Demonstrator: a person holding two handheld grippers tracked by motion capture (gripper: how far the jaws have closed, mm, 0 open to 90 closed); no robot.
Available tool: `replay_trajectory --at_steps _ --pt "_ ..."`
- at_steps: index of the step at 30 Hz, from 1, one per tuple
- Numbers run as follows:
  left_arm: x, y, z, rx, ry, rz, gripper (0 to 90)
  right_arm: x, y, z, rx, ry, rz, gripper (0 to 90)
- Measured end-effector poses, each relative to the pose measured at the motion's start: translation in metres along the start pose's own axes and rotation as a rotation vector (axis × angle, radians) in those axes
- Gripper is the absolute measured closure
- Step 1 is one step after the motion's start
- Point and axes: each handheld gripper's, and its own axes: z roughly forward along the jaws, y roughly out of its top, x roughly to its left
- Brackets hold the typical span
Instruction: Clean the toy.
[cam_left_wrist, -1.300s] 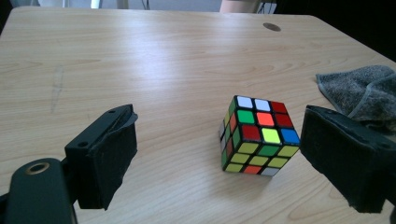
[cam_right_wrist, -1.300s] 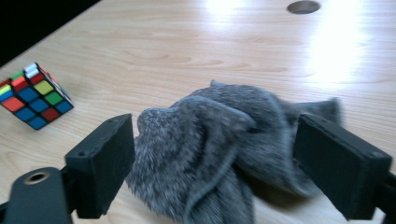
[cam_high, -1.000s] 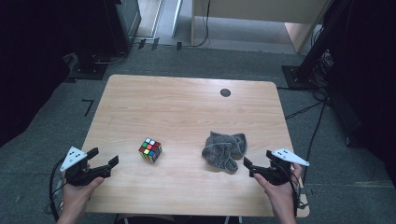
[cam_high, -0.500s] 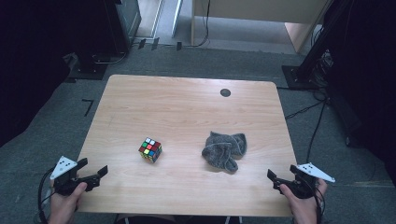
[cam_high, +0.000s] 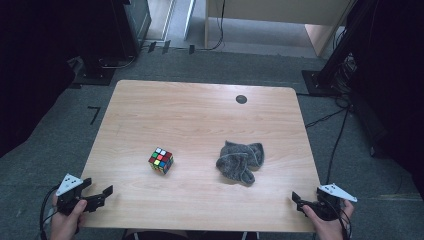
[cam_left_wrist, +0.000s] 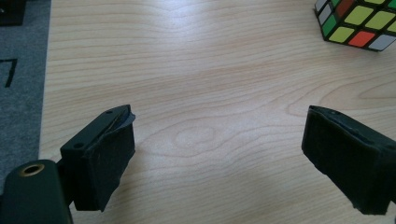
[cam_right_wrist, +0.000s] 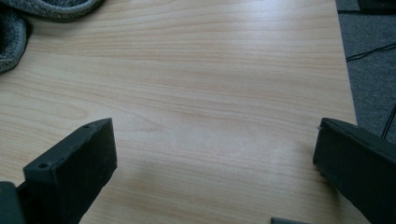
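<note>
A person sits at a pale wooden surface (cam_high: 200, 115), holding a set of black tongs in each hand, with both hands drawn back to the near edge. The left tongs (cam_high: 97, 192) hover at the near left corner, jaws standing wide apart with nothing between them; the left gripper view looks across bare wood grain between the two padded jaws. The right tongs (cam_high: 300, 200) sit at the near right corner, likewise wide open and empty in the right gripper view. Two things lie on the surface, well apart from either hand. A puzzle cube (cam_high: 160, 160) with coloured squares rests left of centre, nearest the left tongs, and its corner shows at the top right of the left gripper view (cam_left_wrist: 357, 23). A crumpled grey cloth (cam_high: 240, 161) lies right of centre, near the cube but not touching it; its edge shows at the top left of the right gripper view (cam_right_wrist: 28, 23). The cube is probably light, rigid and smooth plastic, so it could slip or twist: it is best taken squarely across two opposite flat faces, not by corners. The cloth looks soft, limp and light; it will sag and unfold when lifted, so pinching a raised fold or thick bunched ridge should give the surest hold.
</note>
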Motion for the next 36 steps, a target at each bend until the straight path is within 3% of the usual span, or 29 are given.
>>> replay_trajectory --at_steps 2,5,6,15,18,36 --pt "-0.001 0.000 0.002 0.016 0.016 0.007 9.8 0.003 0.001 0.002 0.008 -0.018 -0.020 0.0" --pt "-0.003 0.000 0.004 0.032 0.025 0.025 9.8 0.011 0.001 0.006 0.038 -0.071 -0.098 0.0" --pt "-0.004 -0.001 0.004 0.038 0.028 0.031 9.8 0.012 0.001 0.007 0.039 -0.066 -0.106 0.0" --pt "-0.014 -0.002 0.011 0.065 0.097 0.115 8.1 0.011 -0.001 0.007 0.021 -0.057 -0.112 0.0" --pt "-0.015 -0.003 0.013 0.056 0.094 0.115 4.2 0.011 -0.002 0.007 0.012 -0.060 -0.109 0.0" --pt "-0.017 -0.004 0.013 0.058 0.064 0.145 3.3 0.012 -0.003 0.007 0.008 -0.060 -0.107 0.0"
